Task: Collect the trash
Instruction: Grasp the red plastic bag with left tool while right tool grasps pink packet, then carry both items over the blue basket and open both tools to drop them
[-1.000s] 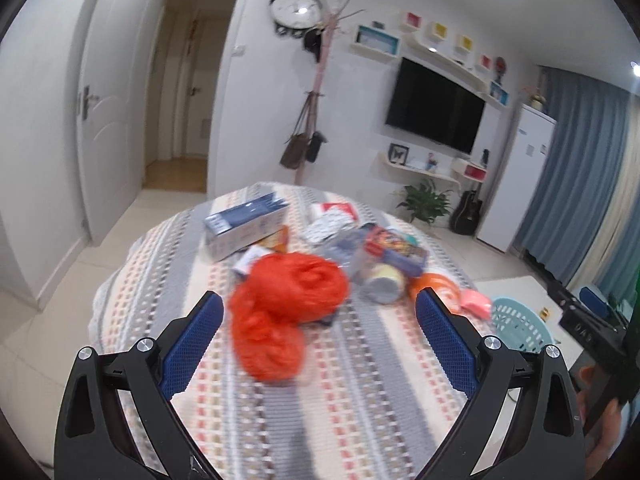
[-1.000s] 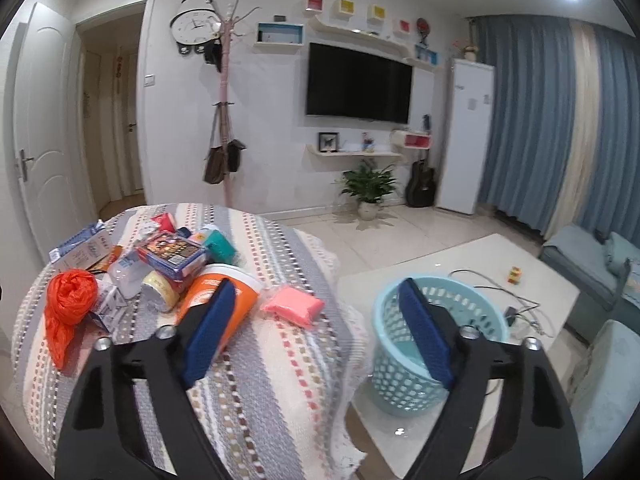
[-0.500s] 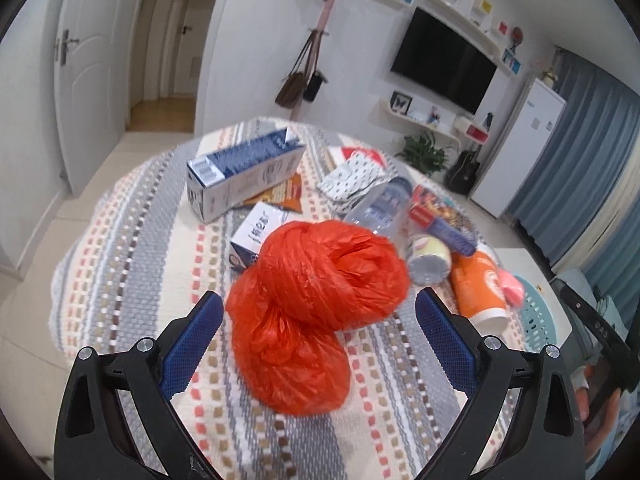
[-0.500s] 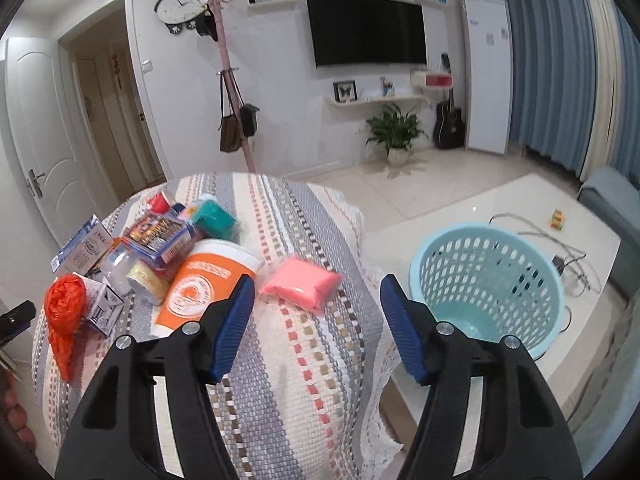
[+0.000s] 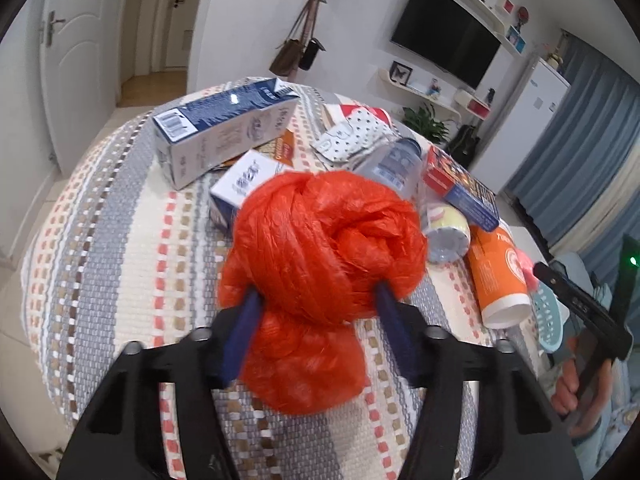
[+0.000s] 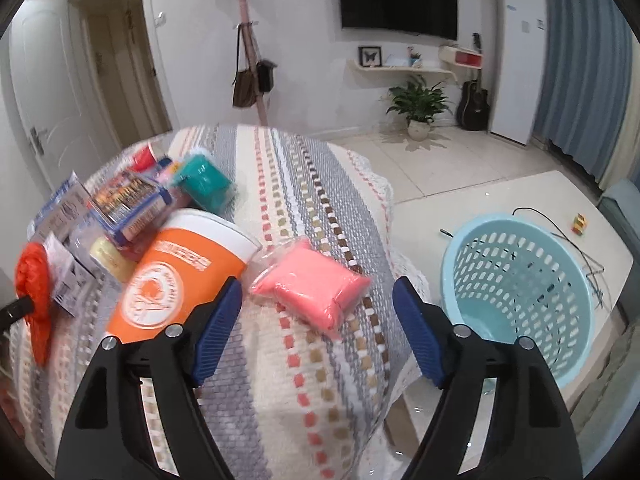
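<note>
A crumpled orange plastic bag (image 5: 320,264) lies on the striped tablecloth (image 5: 120,264). My left gripper (image 5: 316,300) is closed against both sides of it, with the blue pads pressed into the plastic. The bag also shows at the far left of the right wrist view (image 6: 34,276). My right gripper (image 6: 318,292) is open and empty, just short of a pink wrapped packet (image 6: 312,284) near the table's right edge. A light blue trash basket (image 6: 516,300) stands on the floor to the right of the table.
Behind the bag lie a blue milk carton (image 5: 224,128), a small white box (image 5: 244,188), a clear bottle (image 5: 396,164), a colourful box (image 5: 460,188), a yellow roll (image 5: 446,232) and an orange cup (image 5: 496,276). A teal packet (image 6: 204,180) lies further back.
My left gripper moved forward and closed its jaws around the orange bag. My right gripper moved down and closer to the pink packet, still open.
</note>
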`<action>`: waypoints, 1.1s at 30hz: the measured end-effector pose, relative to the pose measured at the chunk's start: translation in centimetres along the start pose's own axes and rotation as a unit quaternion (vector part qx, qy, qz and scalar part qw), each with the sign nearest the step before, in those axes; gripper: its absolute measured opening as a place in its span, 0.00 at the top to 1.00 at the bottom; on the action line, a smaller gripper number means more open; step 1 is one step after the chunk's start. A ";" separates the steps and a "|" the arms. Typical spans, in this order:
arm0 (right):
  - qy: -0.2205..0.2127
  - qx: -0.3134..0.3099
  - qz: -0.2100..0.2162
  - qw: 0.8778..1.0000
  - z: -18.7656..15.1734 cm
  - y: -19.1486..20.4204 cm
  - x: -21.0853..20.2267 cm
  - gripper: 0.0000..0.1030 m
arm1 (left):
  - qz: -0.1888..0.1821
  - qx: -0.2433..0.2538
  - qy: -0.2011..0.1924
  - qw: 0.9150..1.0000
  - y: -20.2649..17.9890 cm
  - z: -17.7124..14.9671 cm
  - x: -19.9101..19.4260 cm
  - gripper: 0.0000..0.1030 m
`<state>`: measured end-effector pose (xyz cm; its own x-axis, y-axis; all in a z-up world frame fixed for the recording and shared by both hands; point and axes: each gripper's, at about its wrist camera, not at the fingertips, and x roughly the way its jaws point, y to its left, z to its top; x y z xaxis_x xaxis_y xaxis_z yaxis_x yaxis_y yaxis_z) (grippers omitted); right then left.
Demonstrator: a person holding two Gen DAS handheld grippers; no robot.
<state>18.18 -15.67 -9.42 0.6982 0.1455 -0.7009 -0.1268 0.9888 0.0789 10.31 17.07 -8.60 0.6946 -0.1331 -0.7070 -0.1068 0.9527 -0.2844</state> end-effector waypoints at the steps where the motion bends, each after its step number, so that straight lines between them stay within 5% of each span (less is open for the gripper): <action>1: 0.001 -0.008 -0.001 1.000 0.1 -0.1 0.3 0.28 | 0.003 0.004 0.000 1.000 -0.2 0.0 0.2 0.54; 12: 0.038 -0.082 0.050 0.995 0.3 -1.0 3.2 0.30 | 0.016 0.008 -0.035 0.999 -1.5 0.5 -1.7 0.72; 16: 0.047 -0.072 0.070 0.994 0.5 -1.7 3.8 0.62 | 0.012 0.014 -0.050 0.999 -2.7 0.8 -2.7 0.74; 20: 0.033 -0.053 0.088 0.994 0.7 -2.7 2.8 0.65 | 0.005 0.019 -0.061 0.998 -3.9 1.3 -3.4 0.74; 33: -0.048 0.017 0.018 0.999 2.4 -10.1 -2.6 0.66 | -0.060 0.107 -0.090 0.988 -14.7 4.8 -3.8 0.75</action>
<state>19.33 -25.95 -6.64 0.7584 0.1817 -0.6260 -0.1297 0.9832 0.1283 12.62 4.92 1.35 0.8108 -0.2165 -0.5439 0.1243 0.9716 -0.2014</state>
